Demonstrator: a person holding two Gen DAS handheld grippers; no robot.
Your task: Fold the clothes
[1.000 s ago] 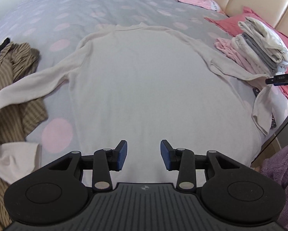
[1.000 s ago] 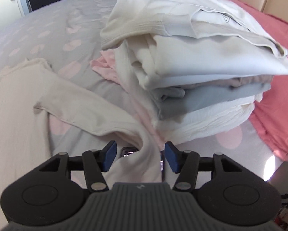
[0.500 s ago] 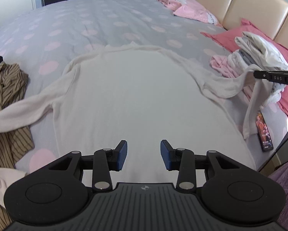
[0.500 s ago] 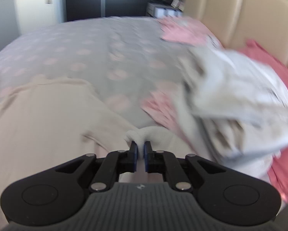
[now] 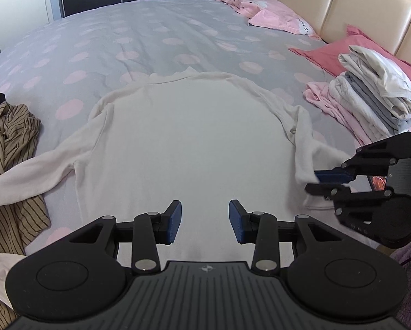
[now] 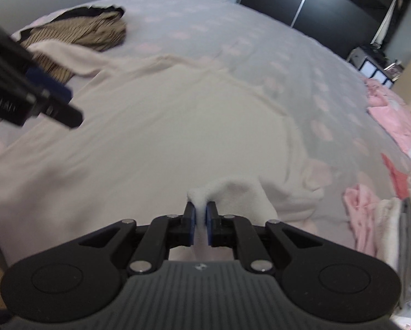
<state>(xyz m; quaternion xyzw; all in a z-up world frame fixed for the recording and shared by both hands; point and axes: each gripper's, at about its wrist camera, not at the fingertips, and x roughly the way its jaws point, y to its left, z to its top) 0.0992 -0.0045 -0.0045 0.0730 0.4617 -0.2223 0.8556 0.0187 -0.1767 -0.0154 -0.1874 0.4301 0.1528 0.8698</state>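
Cream long-sleeve top (image 5: 189,137) lies flat, front down the middle of the grey spotted bed (image 5: 139,35), neck toward the far side. Right gripper (image 6: 200,214) pinches the end of the top's right sleeve (image 6: 232,192) between its blue pads; the jaws are easing open slightly, cloth still pressed between them. A second ago those jaws stood open beside the folded stack with the sleeve lying loose over the bed edge; now the sleeve is lifted and drawn in over the body of the top, and the gripper is rolled on its side in the left view. Left gripper (image 5: 205,221) hovers over the hem, jaws parted, nothing between them, same gap as before. Folded stack (image 5: 375,93) unchanged at right; striped brown garment (image 5: 10,143) at left under the other sleeve.
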